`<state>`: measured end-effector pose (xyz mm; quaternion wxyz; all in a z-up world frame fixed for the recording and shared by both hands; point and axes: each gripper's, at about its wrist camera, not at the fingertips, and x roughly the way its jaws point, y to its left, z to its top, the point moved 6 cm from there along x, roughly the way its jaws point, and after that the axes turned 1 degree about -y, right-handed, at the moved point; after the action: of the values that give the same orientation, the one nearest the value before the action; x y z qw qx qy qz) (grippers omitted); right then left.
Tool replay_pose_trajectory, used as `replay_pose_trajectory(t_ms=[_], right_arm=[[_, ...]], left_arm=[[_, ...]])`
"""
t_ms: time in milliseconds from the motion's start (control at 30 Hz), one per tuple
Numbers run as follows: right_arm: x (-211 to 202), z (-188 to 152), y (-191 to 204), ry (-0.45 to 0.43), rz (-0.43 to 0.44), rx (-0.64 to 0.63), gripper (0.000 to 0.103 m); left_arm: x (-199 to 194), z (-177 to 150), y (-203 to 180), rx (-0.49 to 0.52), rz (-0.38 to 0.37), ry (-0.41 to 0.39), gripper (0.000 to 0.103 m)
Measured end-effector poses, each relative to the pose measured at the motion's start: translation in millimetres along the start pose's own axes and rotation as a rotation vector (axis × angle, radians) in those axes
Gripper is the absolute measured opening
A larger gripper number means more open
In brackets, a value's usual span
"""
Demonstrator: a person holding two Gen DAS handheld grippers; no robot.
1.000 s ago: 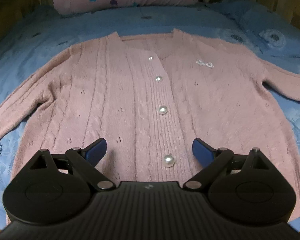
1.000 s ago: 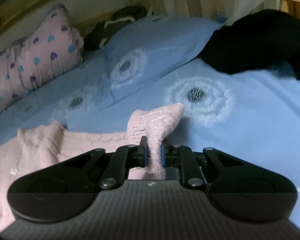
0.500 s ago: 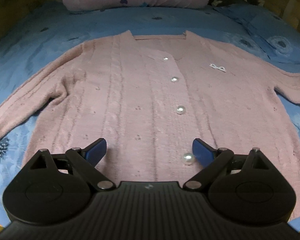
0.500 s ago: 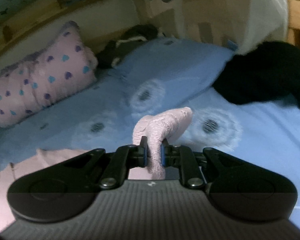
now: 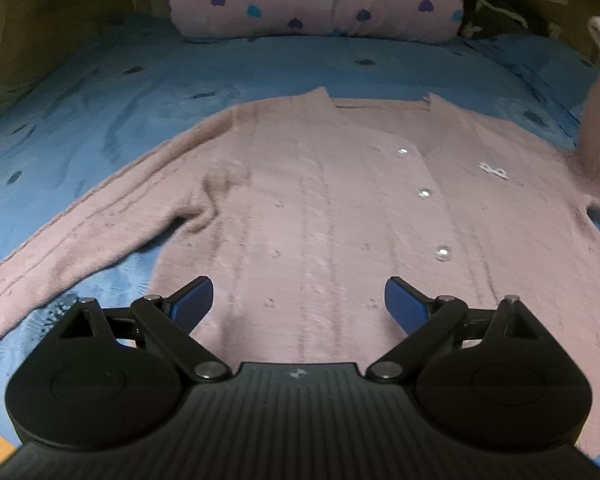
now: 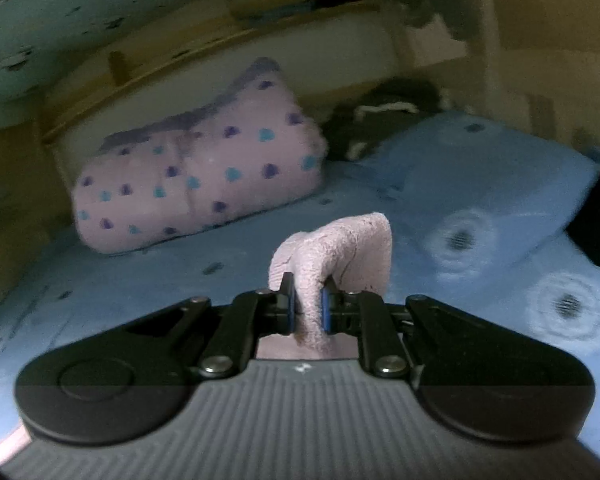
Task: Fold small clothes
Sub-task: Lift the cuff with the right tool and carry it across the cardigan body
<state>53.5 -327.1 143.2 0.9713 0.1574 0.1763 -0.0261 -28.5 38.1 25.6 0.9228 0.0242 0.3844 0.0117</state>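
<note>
So the bed (image 5: 100, 92) takes up most of both views, covered in a blue sheet with darker flower prints. Spread flat on it, front side up, is the pink cardigan (image 5: 320, 216), collar at the far end and hem near the camera. Its left sleeve (image 5: 80, 248) lies straight out to the near left on the sheet. The right sleeve (image 6: 332, 256) is lifted off the bed, and in the left view it shows as a pink column rising at the far right edge.

At the far end sits a pink pillow (image 5: 316, 0) with blue and purple hearts, and a blue pillow (image 6: 492, 184) is off to the right of it, with something dark and blurry between them.

The left tool (image 5: 299, 304) hangs over the cardigan's hem with its blue pads spread wide, nothing between them. The right tool (image 6: 308, 310) is clamped tight on the right sleeve, the cuff flopping over past the pads.

A row of pearly buttons (image 5: 443, 254) runs down the front, right of center.
</note>
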Motion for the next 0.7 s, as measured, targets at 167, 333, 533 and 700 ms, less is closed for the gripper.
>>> replay_pose_trajectory(t_ms=[167,333,533,700], right_arm=[[8,-8,67,0.019,0.122,-0.042,0.015],[22,-35,131,0.070,0.222,-0.085,0.015],[45,-92,182,0.196,0.323,-0.086,0.016],[60,-144,206,0.305,0.381,-0.113,0.016]], left_arm=[[2,6,22,-0.033,0.015,-0.009,0.095],[7,19,45,-0.030,0.048,-0.029,0.095],[19,34,72,-0.037,0.076,-0.050,0.095],[34,35,83,-0.058,0.081,-0.032,0.095]])
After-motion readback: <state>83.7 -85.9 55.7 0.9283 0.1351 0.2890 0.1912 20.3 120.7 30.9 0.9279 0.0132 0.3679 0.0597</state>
